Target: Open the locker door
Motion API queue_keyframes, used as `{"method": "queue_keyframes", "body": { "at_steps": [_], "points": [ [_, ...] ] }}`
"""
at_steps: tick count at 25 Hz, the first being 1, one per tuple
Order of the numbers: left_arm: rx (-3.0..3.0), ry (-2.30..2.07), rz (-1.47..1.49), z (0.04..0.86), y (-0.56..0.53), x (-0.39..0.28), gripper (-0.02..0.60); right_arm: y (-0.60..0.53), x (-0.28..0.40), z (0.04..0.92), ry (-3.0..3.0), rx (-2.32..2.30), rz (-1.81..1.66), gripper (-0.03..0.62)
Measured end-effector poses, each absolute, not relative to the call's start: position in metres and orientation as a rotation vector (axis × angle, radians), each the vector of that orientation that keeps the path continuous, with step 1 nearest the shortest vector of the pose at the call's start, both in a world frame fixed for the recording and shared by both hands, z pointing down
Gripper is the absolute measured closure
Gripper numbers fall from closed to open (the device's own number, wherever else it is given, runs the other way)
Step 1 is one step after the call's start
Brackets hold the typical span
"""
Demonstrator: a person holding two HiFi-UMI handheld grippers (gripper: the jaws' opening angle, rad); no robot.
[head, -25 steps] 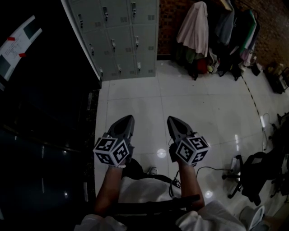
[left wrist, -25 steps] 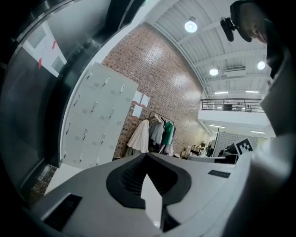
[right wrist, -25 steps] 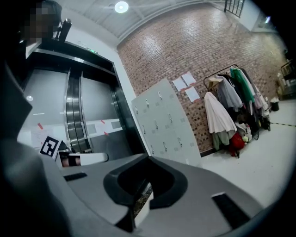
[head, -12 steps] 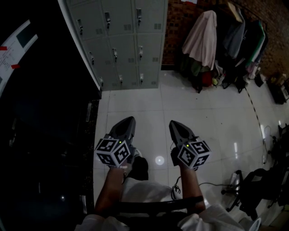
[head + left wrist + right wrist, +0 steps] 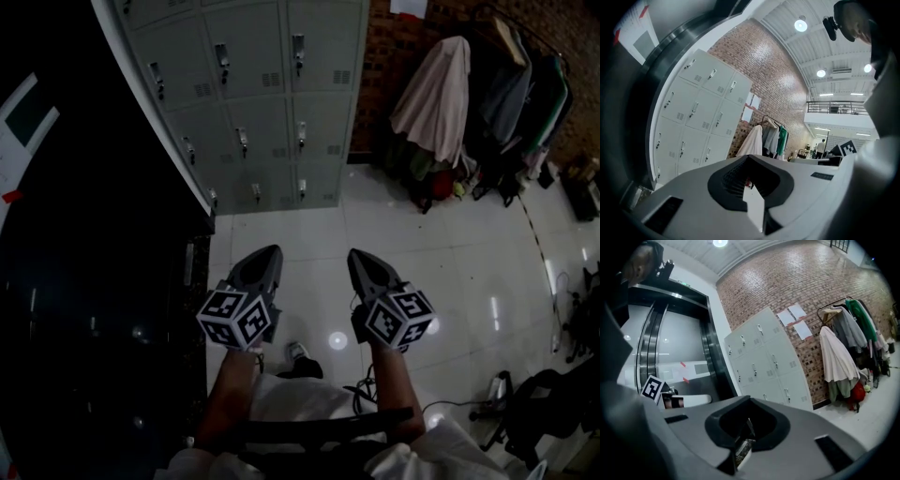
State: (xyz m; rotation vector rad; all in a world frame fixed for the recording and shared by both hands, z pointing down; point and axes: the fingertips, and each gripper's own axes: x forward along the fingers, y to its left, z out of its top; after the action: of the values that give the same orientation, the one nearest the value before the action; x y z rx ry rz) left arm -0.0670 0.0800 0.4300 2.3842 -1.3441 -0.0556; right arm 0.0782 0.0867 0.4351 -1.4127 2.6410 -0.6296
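Note:
A bank of grey lockers [image 5: 253,103] stands ahead against a brick wall, all doors closed, each with a small latch handle. It also shows in the left gripper view as lockers [image 5: 698,117] and in the right gripper view as lockers [image 5: 764,362]. My left gripper [image 5: 266,251] and right gripper [image 5: 357,255] are held side by side over the white tiled floor, pointing at the lockers and still well short of them. Both are shut with nothing between their jaws. The left gripper [image 5: 748,157] and right gripper [image 5: 749,399] each show closed tips.
A clothes rack [image 5: 459,103] hung with coats and jackets stands right of the lockers. A dark glass escalator side [image 5: 94,281] runs along the left. An office chair [image 5: 553,403] and cables lie at the lower right. The white tiled floor [image 5: 450,262] stretches ahead.
The lockers have come closer and sit lower and larger in the head view as the person walks forward. Both grippers keep the same pose and stay shut.

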Motion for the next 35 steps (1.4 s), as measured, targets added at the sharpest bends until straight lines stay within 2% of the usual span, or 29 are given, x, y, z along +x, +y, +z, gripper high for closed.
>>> {"method": "queue_keyframes", "body": {
  "at_steps": [17, 35],
  "points": [
    [2.428, -1.271, -0.059, 0.430, -0.070, -0.099, 0.583, -0.067, 0.028, 0.443, 2.693, -1.407, -0.612, 0.589],
    [2.384, -1.421, -0.086, 0.416, -0.309, -0.101, 0.586, -0.328, 0.014, 0.421, 2.755, -1.214, -0.517, 0.567]
  ]
}}
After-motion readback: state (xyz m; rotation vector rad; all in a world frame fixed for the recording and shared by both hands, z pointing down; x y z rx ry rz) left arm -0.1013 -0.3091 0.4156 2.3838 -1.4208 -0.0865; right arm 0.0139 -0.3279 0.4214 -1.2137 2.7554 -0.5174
